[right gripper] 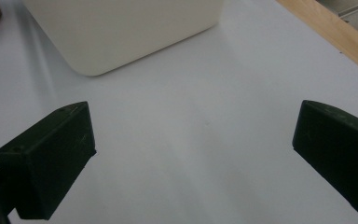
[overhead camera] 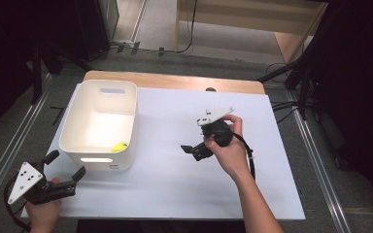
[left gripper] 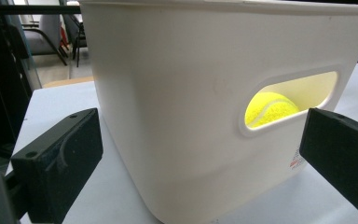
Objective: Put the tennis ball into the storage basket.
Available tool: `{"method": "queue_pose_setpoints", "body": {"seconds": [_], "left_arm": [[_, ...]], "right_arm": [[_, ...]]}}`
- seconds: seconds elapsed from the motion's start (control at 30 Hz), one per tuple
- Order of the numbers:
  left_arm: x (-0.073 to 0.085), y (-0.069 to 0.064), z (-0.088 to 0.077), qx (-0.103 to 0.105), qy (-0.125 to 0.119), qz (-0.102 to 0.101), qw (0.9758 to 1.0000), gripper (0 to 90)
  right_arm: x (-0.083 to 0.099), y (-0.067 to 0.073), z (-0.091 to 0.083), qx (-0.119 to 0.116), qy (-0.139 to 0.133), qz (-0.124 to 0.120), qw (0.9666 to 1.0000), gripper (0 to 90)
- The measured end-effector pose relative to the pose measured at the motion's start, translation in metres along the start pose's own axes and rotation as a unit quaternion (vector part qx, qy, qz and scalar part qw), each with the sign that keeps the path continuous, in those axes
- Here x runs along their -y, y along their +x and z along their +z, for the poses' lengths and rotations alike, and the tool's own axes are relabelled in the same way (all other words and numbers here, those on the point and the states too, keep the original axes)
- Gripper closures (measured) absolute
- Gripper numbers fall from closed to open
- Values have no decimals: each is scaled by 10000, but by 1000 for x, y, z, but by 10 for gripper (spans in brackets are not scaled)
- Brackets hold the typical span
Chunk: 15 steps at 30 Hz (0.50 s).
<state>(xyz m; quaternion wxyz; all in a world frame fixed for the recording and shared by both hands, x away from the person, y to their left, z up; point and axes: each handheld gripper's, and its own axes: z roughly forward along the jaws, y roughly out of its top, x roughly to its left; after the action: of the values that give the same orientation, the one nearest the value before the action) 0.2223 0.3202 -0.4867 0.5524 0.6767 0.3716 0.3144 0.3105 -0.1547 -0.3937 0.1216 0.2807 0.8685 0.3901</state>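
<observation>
While the high view is looking down, the tennis ball [overhead camera: 119, 146] is lying inside the white bin [overhead camera: 76, 112], at its near wall; the left gripper [overhead camera: 67, 166] is hovering nearer, jaws spread, empty. From the left gripper view, the ball [left gripper: 270, 108] is showing through the bin's handle slot [left gripper: 290, 100], ahead and right. From the right gripper view, the right gripper [right gripper: 193, 154] is gaping, released, facing bare table [right gripper: 200, 116], with the bin [right gripper: 121, 28] beyond.
</observation>
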Motion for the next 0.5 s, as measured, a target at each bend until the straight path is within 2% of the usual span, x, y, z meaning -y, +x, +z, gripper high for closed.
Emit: {"method": "queue_pose_setpoints", "body": {"seconds": [0.5], "left_arm": [[0, 1, -1, 12, -16, -9, 10000, 0]], "right_arm": [[49, -4, -19, 181, -375, 330, 9986, 0]]}}
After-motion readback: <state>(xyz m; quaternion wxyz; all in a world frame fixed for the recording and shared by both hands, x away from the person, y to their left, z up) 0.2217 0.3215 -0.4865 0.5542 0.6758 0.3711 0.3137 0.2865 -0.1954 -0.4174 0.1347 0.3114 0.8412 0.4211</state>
